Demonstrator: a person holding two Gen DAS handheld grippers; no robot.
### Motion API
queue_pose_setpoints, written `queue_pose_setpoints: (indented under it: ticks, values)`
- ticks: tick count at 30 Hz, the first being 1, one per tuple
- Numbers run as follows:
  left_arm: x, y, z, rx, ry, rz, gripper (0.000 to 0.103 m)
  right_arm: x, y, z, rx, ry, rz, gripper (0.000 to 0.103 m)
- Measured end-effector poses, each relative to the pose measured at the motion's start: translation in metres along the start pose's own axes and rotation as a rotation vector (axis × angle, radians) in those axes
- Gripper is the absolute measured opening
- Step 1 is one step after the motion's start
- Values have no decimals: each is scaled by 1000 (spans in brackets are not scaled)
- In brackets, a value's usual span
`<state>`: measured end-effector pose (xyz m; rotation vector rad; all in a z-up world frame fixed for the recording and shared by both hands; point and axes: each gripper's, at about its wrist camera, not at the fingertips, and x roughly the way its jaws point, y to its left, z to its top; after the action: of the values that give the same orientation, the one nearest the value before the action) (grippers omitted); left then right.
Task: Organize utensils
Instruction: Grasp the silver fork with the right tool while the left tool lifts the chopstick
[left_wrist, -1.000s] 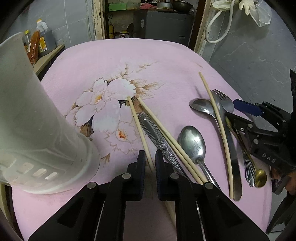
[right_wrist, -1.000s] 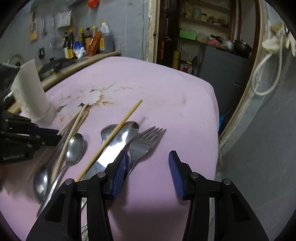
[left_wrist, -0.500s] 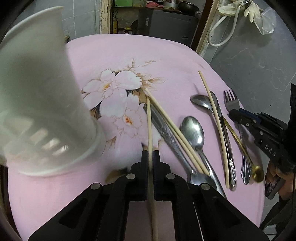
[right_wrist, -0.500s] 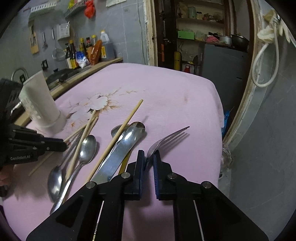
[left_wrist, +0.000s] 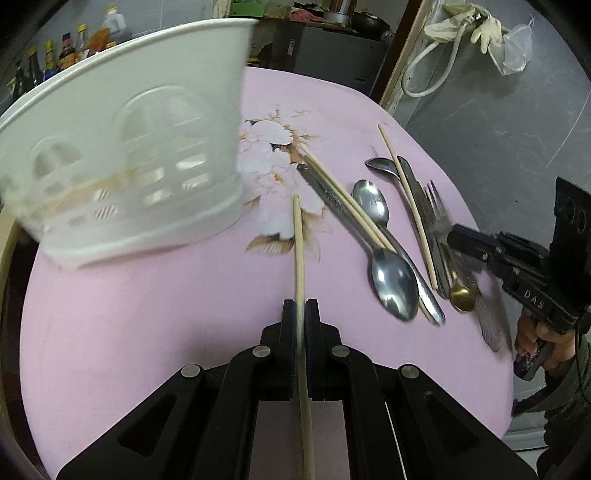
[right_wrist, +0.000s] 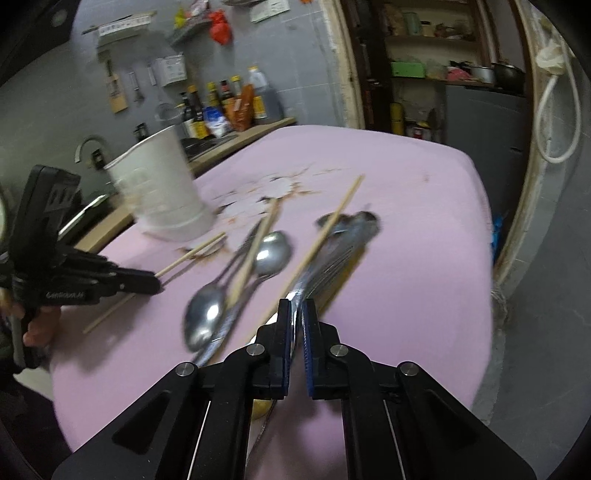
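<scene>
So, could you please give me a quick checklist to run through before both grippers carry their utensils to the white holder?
1. Left gripper shut on the wooden chopstick: ok.
2. Right gripper shut on the silver fork: ok, though blurred.
3. White slotted plastic holder upright on the pink floral tablecloth: ok.
4. Holder opening free: cannot tell, its inside is hidden.
5. Fork clear of the neighbouring utensils: cannot tell.

The left tongs (left_wrist: 301, 314) are pinched tight on a chopstick (left_wrist: 298, 243) at the near side. The right tongs (right_wrist: 294, 314), jaws nearly closed, clamp a fork (right_wrist: 332, 264) at the right.
</scene>
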<state>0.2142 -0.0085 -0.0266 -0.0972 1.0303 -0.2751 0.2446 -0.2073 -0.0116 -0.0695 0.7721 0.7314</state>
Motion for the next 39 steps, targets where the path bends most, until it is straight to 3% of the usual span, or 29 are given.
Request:
queue_pose_setpoints:
  ticks: [5,12,13,14,16,22,28,39]
  values:
    - [-12,15,-8,-51,-19,-38,3,-2,16,-10,-17,29,86,4]
    - [-23,27,-12,-62,-23,-54,3,-6,16,-18,-20,34,58,5]
    - [-23,27,-12,-55,-22,-43,3,-7,17,-17,-26,24,47,9]
    - [-23,26,-12,-46,-19,-35,3,-6,19,-14,-36,15,24,24]
    - [-22,25,-13,-35,-10,-35,4,-8,21,-9,-54,-8,-11,43]
    - [-13,16,-1,33,45,-8,7,11,21,8,-92,12,-136,44]
    - [-2,9,11,128,112,47,11,33,9,26,-64,69,-168,43]
    - [3,11,14,104,140,49,9,43,17,30,-65,82,-248,24]
